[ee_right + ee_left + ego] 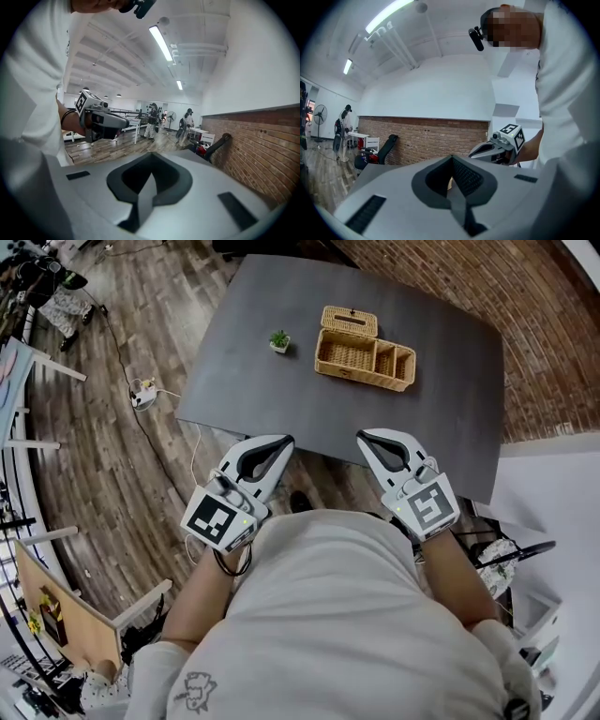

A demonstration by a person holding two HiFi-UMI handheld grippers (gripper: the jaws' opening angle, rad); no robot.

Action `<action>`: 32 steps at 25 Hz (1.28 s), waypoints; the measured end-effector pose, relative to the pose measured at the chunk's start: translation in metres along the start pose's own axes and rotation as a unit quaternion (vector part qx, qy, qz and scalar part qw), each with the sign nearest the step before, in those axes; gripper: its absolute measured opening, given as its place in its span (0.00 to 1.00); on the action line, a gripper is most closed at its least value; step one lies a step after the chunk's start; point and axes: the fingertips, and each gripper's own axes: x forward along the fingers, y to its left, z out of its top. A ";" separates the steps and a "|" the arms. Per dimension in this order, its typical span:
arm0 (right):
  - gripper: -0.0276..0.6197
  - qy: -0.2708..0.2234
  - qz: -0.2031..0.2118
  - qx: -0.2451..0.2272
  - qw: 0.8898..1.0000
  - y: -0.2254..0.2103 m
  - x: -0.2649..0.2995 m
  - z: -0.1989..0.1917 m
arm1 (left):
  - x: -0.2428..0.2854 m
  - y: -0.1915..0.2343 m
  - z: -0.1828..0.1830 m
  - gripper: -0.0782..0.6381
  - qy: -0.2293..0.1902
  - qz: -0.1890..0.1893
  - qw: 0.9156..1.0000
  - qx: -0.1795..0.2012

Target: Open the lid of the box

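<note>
Head view: one woven wicker box (pixel 364 359), rectangular and straw-coloured, sits toward the far side of the smooth dark grey tabletop (pixel 441 418). Its lid (pixel 349 322) is folded back behind the far wall, baring three compartments, one large and two small. One small potted plant (pixel 279 339) stands just left of the box. Two grey plastic claws hang over the near edge, well apart from the box: the left claw (pixel 284 441) and the right claw (pixel 364 436), each carrying one marker cube.

Left gripper view: the left claw (pixel 452 156) has its ribbed dark pads pressed together at the tip, pinching nothing; behind it runs a brick wall (pixel 422 136).

Right gripper view: the right claw (pixel 151 153) is likewise pressed together and empty, above a plank floor (pixel 117 147).
</note>
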 end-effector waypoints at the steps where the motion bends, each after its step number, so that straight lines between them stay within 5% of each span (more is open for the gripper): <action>1: 0.05 -0.006 0.002 -0.003 1.000 0.000 -0.006 0.003 | 0.001 -0.005 0.001 0.13 0.000 0.003 1.000 0.001; 15: 0.05 -0.044 0.000 -0.006 0.999 -0.023 -0.117 -0.021 | 0.052 -0.094 0.007 0.12 -0.026 0.076 0.997 0.005; 32: 0.05 -0.080 -0.010 0.022 0.996 -0.013 -0.227 -0.052 | 0.079 -0.205 -0.001 0.12 -0.023 0.080 0.996 0.016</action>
